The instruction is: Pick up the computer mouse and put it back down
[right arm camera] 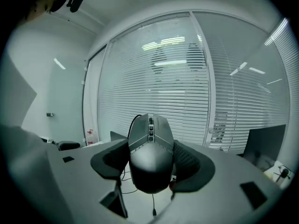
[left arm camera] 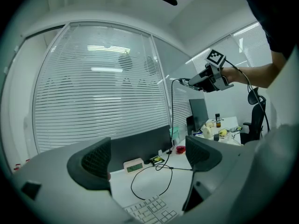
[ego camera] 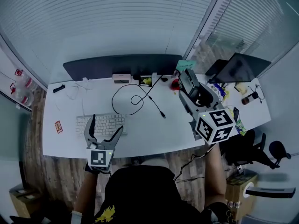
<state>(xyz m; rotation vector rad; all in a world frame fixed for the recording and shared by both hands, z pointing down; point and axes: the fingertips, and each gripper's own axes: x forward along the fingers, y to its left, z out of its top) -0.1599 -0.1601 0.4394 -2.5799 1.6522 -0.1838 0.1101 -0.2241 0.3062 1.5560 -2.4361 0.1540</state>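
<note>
A dark grey wired computer mouse (right arm camera: 150, 150) fills the middle of the right gripper view, clamped on both sides by my right gripper (right arm camera: 152, 161) and lifted off the desk. In the head view the mouse (ego camera: 188, 78) hangs above the right part of the white desk (ego camera: 154, 132). Its black cable (ego camera: 140, 97) trails down in loops across the desktop. My left gripper (ego camera: 103, 133) hovers low over the white keyboard (ego camera: 100, 122), open, with nothing between its fingers. The left gripper view shows the right gripper (left arm camera: 205, 80) raised high, with the cable (left arm camera: 172, 125) dangling from it.
A dark partition (ego camera: 121, 65) runs along the desk's back edge, with a small white clock (ego camera: 121, 78) in front of it. A dark screen (ego camera: 238, 69) and small clutter sit at the right end. A black office chair (ego camera: 243, 148) stands to the right. Blinds cover the glass walls behind.
</note>
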